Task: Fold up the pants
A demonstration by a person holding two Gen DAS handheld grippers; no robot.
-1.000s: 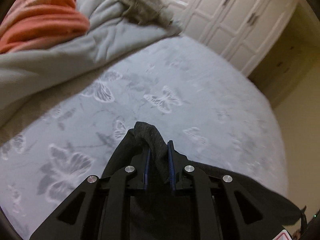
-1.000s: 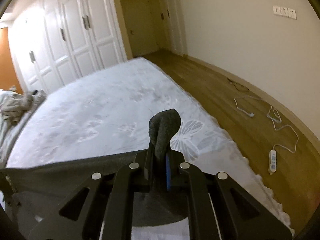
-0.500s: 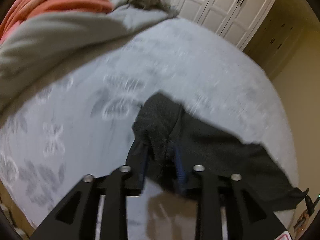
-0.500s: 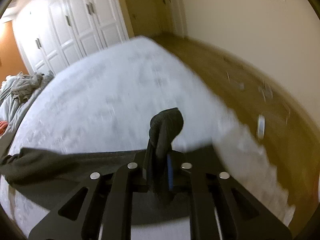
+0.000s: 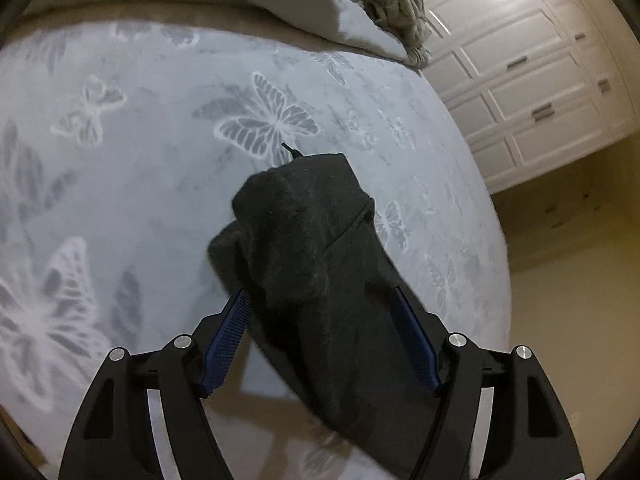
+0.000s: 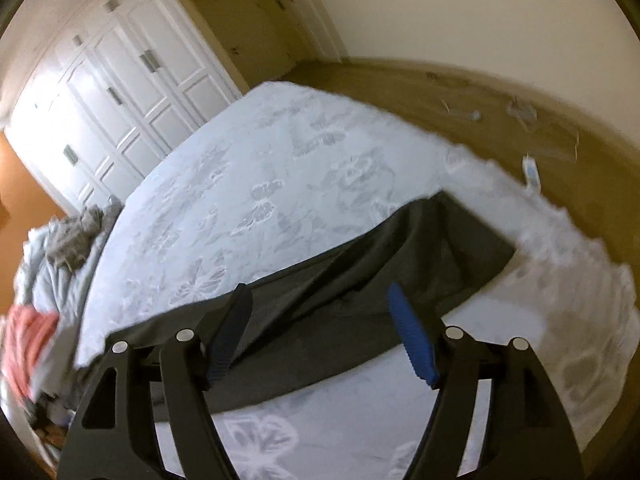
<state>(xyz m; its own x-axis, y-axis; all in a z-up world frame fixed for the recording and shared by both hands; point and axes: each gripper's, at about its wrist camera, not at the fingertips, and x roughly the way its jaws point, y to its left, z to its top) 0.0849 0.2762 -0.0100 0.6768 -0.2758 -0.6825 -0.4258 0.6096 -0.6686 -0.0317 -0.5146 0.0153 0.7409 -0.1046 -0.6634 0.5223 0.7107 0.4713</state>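
The dark grey pants [image 5: 312, 264] lie on the bed's butterfly-print sheet [image 5: 160, 128]. In the left wrist view a bunched end of them sits between the spread fingers of my left gripper [image 5: 320, 320], which is open and not clamping the cloth. In the right wrist view the pants [image 6: 360, 280] stretch flat across the sheet [image 6: 260, 168] towards the bed's right edge. My right gripper [image 6: 320, 312] is open just above them, holding nothing.
A grey duvet [image 5: 312, 4] with an orange blanket and a grey garment [image 5: 396, 4] is heaped at the head of the bed. White wardrobe doors [image 6: 120, 80] stand beyond the bed. Wooden floor [image 6: 500, 120] with white cables lies past the right edge.
Both grippers were shut on the pants and held them up; both have now opened and let go, and the pants have dropped onto the sheet.
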